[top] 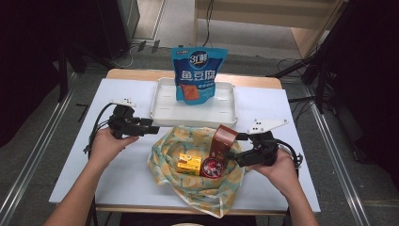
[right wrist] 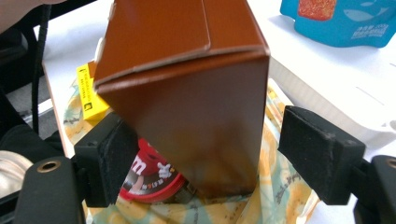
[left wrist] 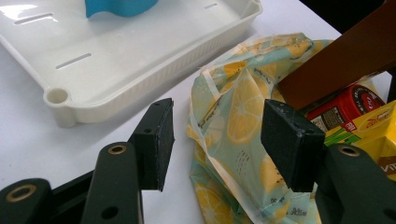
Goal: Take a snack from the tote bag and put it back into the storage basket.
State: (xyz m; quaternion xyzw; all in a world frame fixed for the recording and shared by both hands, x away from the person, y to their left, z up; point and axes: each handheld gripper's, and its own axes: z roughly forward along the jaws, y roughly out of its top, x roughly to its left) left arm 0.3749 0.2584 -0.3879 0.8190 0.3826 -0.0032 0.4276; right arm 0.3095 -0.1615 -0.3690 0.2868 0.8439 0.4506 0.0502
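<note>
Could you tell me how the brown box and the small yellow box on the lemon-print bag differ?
The brown box is the taller of the two and stands tilted on end; the yellow box is smaller and lies low. The brown box is plain, with no print showing, while the yellow box carries printed labels. The brown box sits between the right gripper's open jaws; the yellow box lies clear of both grippers. Both rest on the lemon-print bag.

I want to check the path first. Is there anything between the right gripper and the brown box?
Nothing visible: the brown box already stands between the open jaws of the right gripper, with a gap on the right pad side.
</note>
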